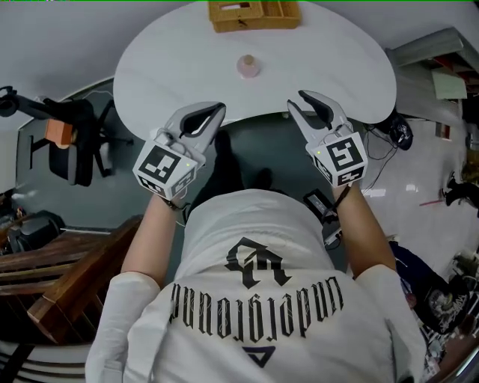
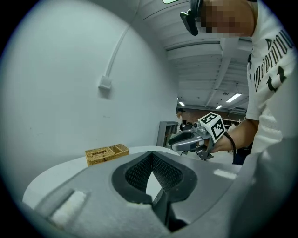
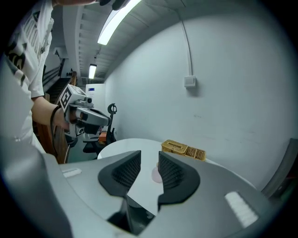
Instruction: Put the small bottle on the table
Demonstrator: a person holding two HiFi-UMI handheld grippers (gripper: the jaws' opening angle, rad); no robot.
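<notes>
Standing on table [image 1: 172, 67], small bottle [image 1: 248, 66], right gripper [image 1: 300, 100] jaws apart, left gripper [image 1: 217, 108] closed

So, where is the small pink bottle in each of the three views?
Head view: the small bottle is at top centre, standing on the table, just this side of the basket.
Left gripper view: not in it; the basket is at left.
Right gripper view: the small bottle is a pink patch seen beyond the jaw gap.
Shared landmark: the basket.
</notes>
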